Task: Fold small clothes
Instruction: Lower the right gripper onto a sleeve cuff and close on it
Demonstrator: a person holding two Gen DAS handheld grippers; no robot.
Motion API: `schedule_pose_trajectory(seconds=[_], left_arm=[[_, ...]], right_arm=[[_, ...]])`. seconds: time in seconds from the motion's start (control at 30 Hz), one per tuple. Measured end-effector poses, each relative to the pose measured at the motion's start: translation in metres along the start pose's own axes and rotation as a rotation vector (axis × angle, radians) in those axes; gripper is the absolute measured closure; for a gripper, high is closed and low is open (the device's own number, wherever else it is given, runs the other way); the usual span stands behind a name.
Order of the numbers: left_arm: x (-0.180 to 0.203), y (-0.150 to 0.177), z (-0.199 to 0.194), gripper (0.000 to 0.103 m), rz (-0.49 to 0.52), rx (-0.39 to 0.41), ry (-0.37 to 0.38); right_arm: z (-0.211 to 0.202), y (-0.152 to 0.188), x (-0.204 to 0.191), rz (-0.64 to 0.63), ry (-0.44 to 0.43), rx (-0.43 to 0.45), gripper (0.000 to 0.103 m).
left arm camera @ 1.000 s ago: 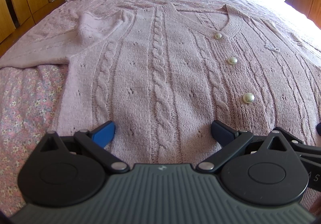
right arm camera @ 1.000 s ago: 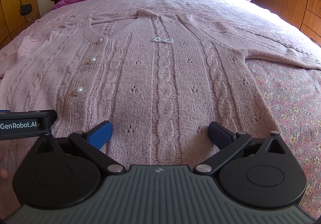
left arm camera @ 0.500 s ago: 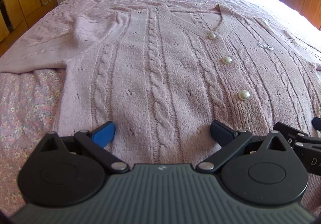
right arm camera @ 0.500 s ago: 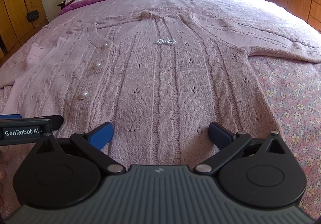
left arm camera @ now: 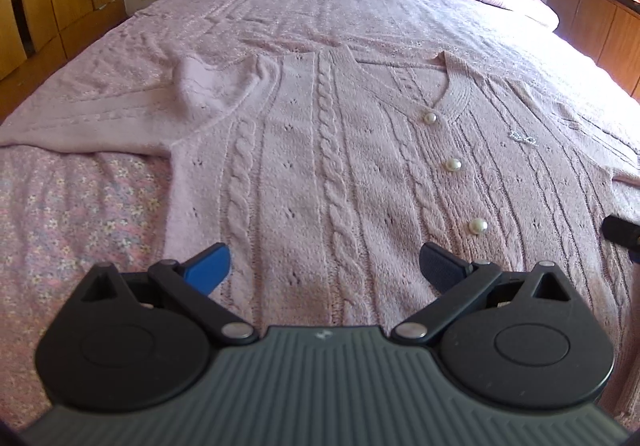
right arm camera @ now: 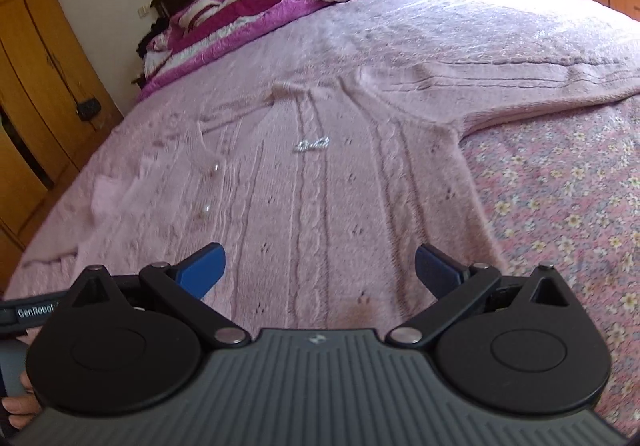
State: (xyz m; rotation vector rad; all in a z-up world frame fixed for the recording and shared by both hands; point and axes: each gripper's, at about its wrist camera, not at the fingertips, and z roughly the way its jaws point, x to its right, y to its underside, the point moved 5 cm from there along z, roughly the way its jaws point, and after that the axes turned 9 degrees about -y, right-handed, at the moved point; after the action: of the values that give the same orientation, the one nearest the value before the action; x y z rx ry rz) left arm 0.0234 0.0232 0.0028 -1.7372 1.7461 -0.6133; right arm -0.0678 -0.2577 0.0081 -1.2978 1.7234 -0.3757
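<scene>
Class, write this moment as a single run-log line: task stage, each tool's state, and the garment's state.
stage: pre-grasp | left tool: open, over hem | right tool: open, over hem | pink cable-knit cardigan: flat, unfolded, buttoned on bed

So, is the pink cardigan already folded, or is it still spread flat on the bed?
Spread flat: the cardigan lies face up, buttons showing, both sleeves stretched out sideways.
</scene>
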Motion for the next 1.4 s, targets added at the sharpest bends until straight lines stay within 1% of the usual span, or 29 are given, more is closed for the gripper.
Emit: schedule_pose_trajectory(seconds=[0.13, 0.3, 0.4, 0.5, 0.6, 0.7, 0.83, 1.0, 1.1, 1.27, 1.4], left_arm=[[0.005, 0.001, -0.004, 0.0, 0.025, 0.0, 0.012], [0.012, 0.001, -0.001, 0.0, 0.013, -0.025, 0.048], [0.016, -0.002, 0.004, 0.0, 0.006, -0.029, 0.048], [0.018, -0.004, 0.01, 0.0, -0.001, -0.046, 0.043], [0.018, -0.006, 0.015, 0.0, -0.013, -0.066, 0.038], [0.02, -0.007, 0.018, 0.0, -0.029, -0.079, 0.035], [0.026, -0.008, 0.021, 0.0, -0.032, -0.096, 0.038], [0.034, -0.006, 0.029, 0.0, -0.033, -0.109, 0.026], [0.038, -0.004, 0.035, 0.0, -0.017, -0.123, 0.008], [0.04, -0.001, 0.043, 0.0, 0.014, -0.143, -0.006], [0.043, -0.002, 0.047, 0.0, 0.037, -0.159, -0.029]], right_arm=[[-0.016, -0.011, 0.027, 0.064, 0.006, 0.039, 0.0], [-0.035, -0.03, 0.065, 0.11, 0.034, 0.091, 0.0], [-0.043, -0.047, 0.096, 0.148, 0.056, 0.137, 0.0], [-0.048, -0.062, 0.126, 0.206, 0.044, 0.179, 0.0], [-0.049, -0.074, 0.156, 0.258, 0.059, 0.214, 0.0], [-0.045, -0.084, 0.186, 0.302, 0.105, 0.234, 0.0], [-0.039, -0.095, 0.222, 0.364, 0.139, 0.271, 0.0], [-0.032, -0.11, 0.26, 0.405, 0.168, 0.322, 0.0], [-0.025, -0.119, 0.281, 0.421, 0.167, 0.357, 0.0], [-0.016, -0.135, 0.306, 0.404, 0.189, 0.392, 0.0], [-0.008, -0.144, 0.318, 0.37, 0.197, 0.393, 0.0]])
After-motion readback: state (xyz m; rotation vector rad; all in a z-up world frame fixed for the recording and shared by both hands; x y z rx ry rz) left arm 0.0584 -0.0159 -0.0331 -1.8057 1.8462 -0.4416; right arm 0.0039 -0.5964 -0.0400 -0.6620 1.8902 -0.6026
